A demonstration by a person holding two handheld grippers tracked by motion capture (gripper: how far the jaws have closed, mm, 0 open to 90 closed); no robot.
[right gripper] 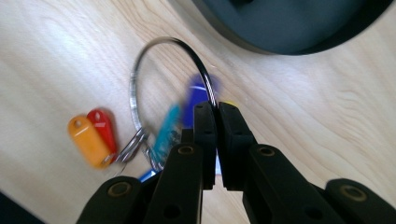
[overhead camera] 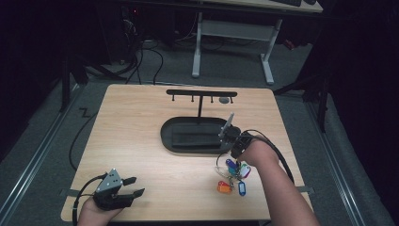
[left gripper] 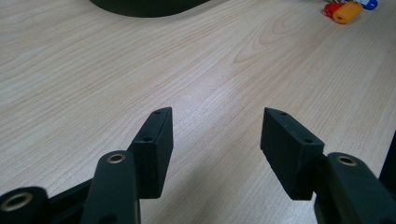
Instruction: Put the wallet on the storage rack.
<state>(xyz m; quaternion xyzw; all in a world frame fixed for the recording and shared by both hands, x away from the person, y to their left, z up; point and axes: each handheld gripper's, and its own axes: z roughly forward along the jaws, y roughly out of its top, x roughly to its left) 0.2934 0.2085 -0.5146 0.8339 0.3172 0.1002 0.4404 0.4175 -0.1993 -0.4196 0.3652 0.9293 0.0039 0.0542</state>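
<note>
Right gripper view: right gripper (right gripper: pixel 216 109) pinches wire key ring (right gripper: pixel 140 70), coloured tags (right gripper: pixel 91 135) dangling. Left gripper (overhead camera: pixel 134 186) rests on table (overhead camera: pixel 136 122), jaws wide, holding nothing.

High view overhead, facing forward-down on table (overhead camera: pixel 141 122); both gripper views close above tabletop, sharing black tray (left gripper: pixel 144 7) edge.

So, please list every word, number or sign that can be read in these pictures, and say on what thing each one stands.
None can be read.
Key tags: coloured plastic on the ring that the right gripper holds; any labels are too small or blurred to read.
Left gripper, tray, rack, table: no writing shows.
</note>
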